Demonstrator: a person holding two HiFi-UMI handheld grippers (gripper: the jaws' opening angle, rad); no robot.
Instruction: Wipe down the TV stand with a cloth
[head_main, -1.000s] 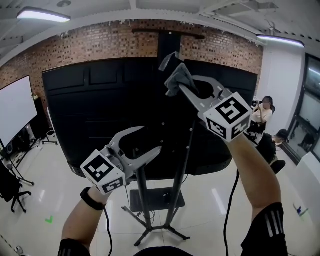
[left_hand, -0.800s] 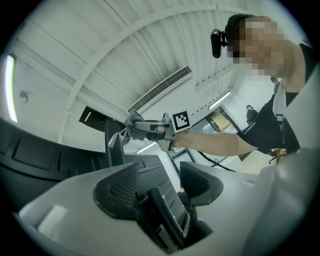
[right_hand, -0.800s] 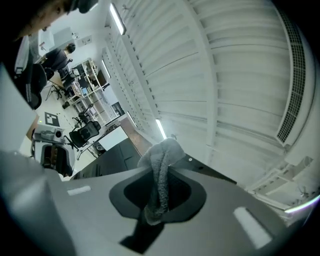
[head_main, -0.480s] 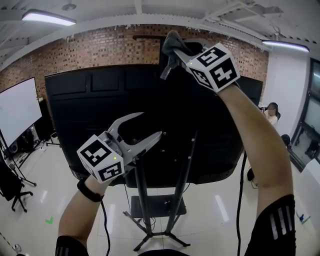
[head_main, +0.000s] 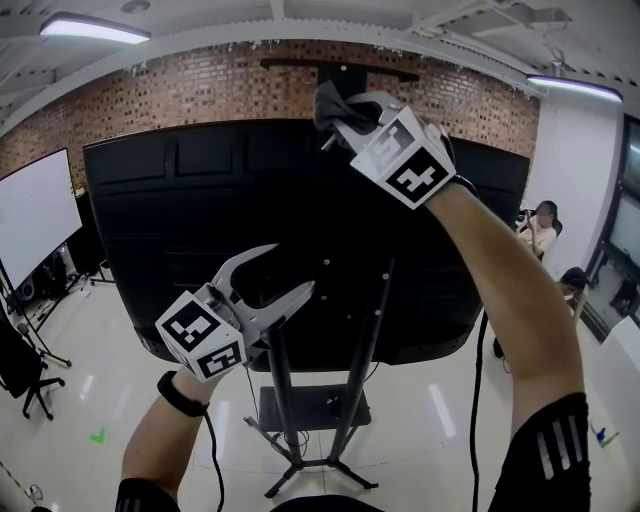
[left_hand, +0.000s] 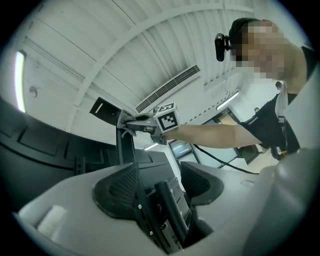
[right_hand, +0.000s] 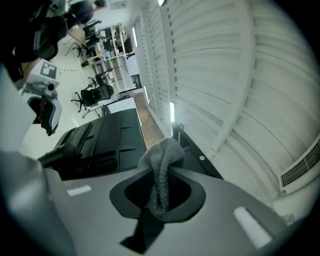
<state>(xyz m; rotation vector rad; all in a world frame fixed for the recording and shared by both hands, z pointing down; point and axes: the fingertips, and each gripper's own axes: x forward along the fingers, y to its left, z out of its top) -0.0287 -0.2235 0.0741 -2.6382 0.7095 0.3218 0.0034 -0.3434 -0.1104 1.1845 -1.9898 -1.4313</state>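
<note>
In the head view, the right gripper (head_main: 350, 122) was up at the top edge of the big black TV (head_main: 180, 230). It pinched a grey cloth (head_main: 335, 100). The left gripper (head_main: 296, 268) was low in front of the TV, above the stand (head_main: 288, 400).

In the left gripper view, its jaws were wide apart and empty.

In the right gripper view, the jaws squeezed the cloth by the TV's top edge.

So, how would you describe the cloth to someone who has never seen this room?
Find the big black TV on its stand before the brick wall, then look at the middle of its top edge. There the right claw pinches the cloth. It is the only soft, grey, crumpled thing; the left claw, lower down, is open and empty.
</note>
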